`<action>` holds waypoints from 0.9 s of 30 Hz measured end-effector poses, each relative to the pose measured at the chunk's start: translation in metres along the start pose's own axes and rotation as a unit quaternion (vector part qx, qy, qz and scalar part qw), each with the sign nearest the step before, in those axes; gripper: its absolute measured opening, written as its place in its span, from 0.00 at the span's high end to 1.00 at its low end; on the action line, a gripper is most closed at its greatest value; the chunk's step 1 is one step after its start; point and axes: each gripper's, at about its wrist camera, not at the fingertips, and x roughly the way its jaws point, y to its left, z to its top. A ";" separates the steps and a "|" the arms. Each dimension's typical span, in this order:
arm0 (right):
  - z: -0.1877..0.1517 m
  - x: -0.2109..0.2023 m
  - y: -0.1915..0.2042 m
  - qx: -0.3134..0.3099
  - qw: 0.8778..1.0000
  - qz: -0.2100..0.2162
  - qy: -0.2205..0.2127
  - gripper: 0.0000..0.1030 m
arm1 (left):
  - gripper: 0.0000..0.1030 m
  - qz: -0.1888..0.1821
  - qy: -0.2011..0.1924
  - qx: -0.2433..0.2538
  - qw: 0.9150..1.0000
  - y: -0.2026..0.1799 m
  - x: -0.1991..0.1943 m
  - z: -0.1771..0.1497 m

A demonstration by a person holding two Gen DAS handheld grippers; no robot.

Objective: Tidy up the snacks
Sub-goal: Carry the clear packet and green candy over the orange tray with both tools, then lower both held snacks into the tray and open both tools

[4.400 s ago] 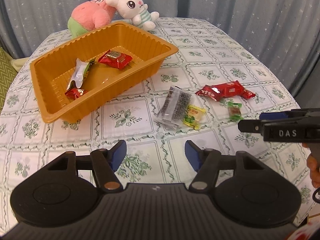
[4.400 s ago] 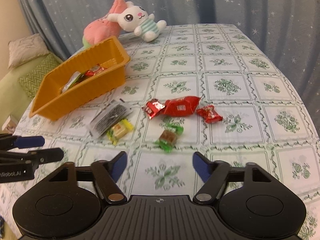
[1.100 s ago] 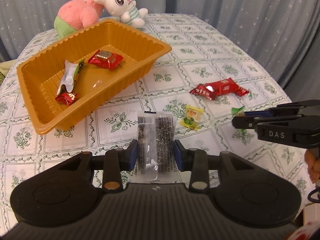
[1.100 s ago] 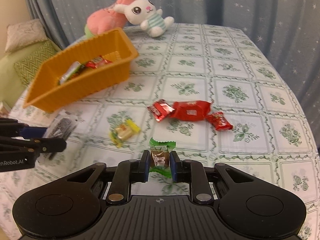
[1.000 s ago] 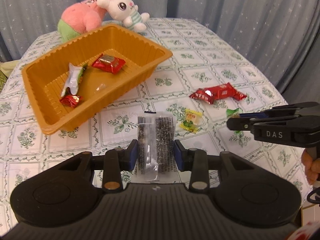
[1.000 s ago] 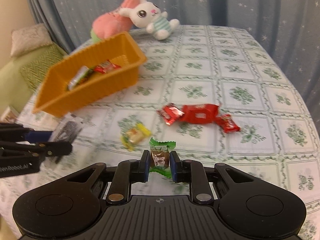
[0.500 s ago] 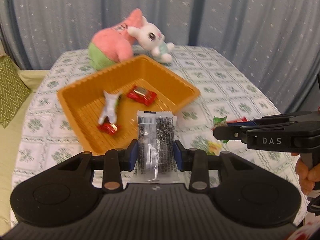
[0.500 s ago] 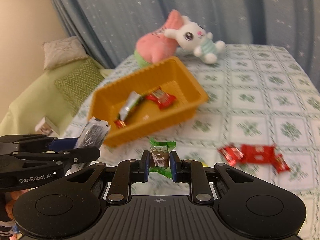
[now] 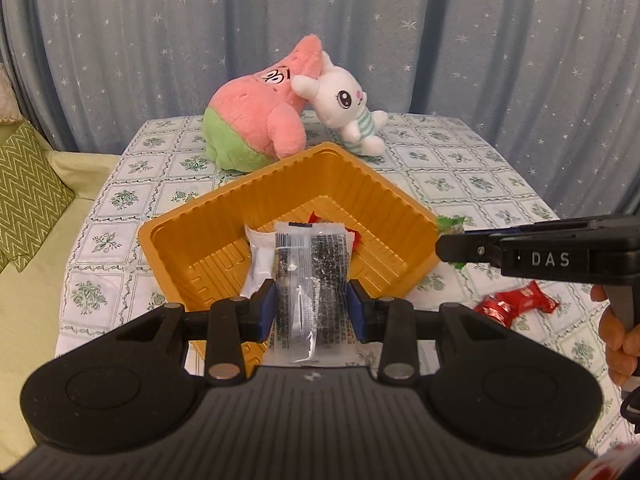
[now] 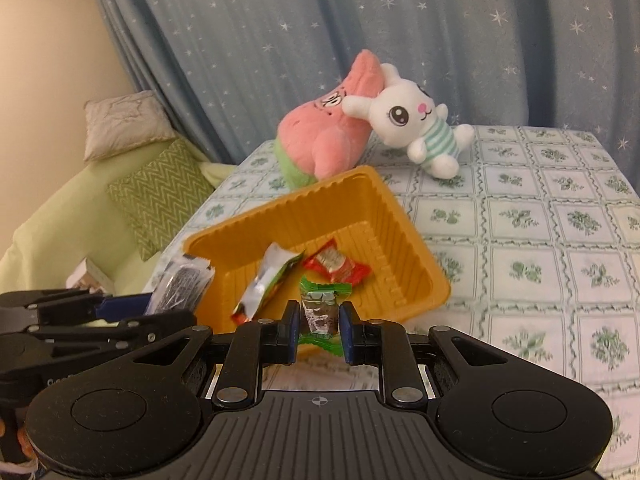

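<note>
In the left wrist view, the left gripper (image 9: 311, 307) is seen closed, at a narrow opening, on a clear plastic packet of dark seeds (image 9: 310, 292), which is pinched by its long edges between the blue pads and stands upright ahead of the tool. Directly beyond the fingertips lies an orange ribbed plastic tray (image 9: 208, 220), with one corner turned toward the tool; a white and green foil sachet (image 9: 259, 264) and a red wrapped sweet (image 9: 355, 237) are partly visible inside it behind the packet. To the right of the tool, the right gripper (image 9: 444, 249) is seen side on, a green wrapper showing at its tip. Red wrapped snacks (image 9: 516, 304) lie on the green-patterned white tablecloth (image 9: 460, 160) to the lower right. Beyond the tray, a pink plush star (image 9: 260, 120) and a white plush rabbit (image 9: 344, 108) are noted, touching one another. In the right wrist view, the right gripper (image 10: 319, 325) is nearly fully closed on a green-wrapped brown candy (image 10: 320, 312), held just before the tray's (image 10: 424, 256) near rim. The sachet (image 10: 268, 280) and the red sweet (image 10: 332, 266) lie in the tray ahead. The left gripper (image 10: 160, 312), with the seed packet (image 10: 182, 288) in its grip, is seen to the left, beside the tray's left corner.
</note>
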 end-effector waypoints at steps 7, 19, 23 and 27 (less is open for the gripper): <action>0.011 0.025 -0.010 0.008 1.000 -0.020 0.006 0.79 | 0.66 -0.006 0.019 0.007 1.000 0.007 0.034 0.014; 0.019 0.057 -0.017 0.019 0.999 -0.041 0.021 0.79 | 0.66 -0.013 0.055 0.024 0.998 0.009 0.088 0.027; 0.020 0.062 -0.020 0.022 0.998 -0.046 0.024 0.79 | 0.66 -0.015 0.066 0.022 0.997 0.011 0.102 0.027; 0.021 0.067 -0.023 0.025 0.998 -0.049 0.027 0.79 | 0.66 -0.017 0.074 0.022 0.997 0.012 0.112 0.027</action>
